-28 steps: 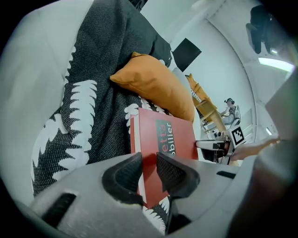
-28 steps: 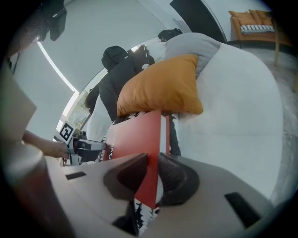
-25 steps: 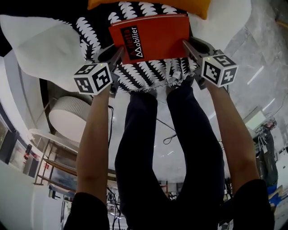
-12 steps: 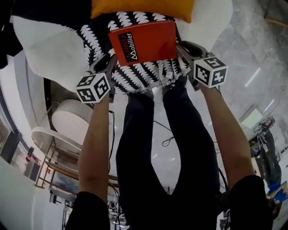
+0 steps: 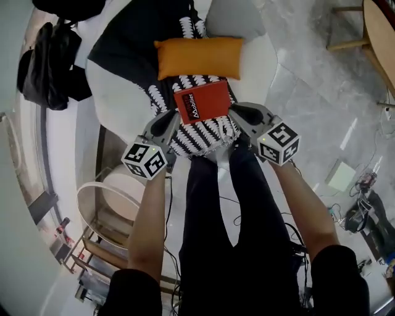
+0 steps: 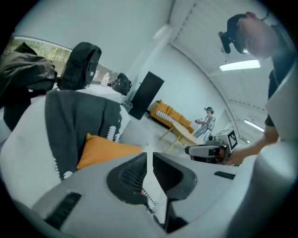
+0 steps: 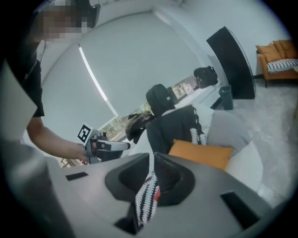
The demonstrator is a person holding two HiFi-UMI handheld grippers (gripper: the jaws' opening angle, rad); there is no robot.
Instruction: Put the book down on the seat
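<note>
The red book (image 5: 201, 102) lies flat on a black-and-white patterned throw (image 5: 203, 134), which is spread over the white seat (image 5: 117, 102). An orange cushion (image 5: 199, 57) is just behind it. My left gripper (image 5: 174, 118) hangs off the book's left corner, and my right gripper (image 5: 237, 111) off its right side. Both are clear of the book. Their jaws have just been closing and now stand almost together with nothing between them. This shows in the left gripper view (image 6: 150, 157) and in the right gripper view (image 7: 152, 159). A strip of throw (image 7: 145, 197) shows below the right jaws.
A grey cushion (image 5: 234, 18) and a dark jacket (image 5: 133, 37) lie at the back of the seat. Black bags (image 5: 52, 58) sit at the left. Beside the seat stands a round white stool (image 5: 117, 191). A wooden table (image 5: 379, 34) is at the upper right, and cables (image 5: 345, 216) lie on the floor.
Both grippers have lifted up and back from the book's sides, and their jaws have drawn together. The book stays on the throw. The view now takes in the whole seat.
</note>
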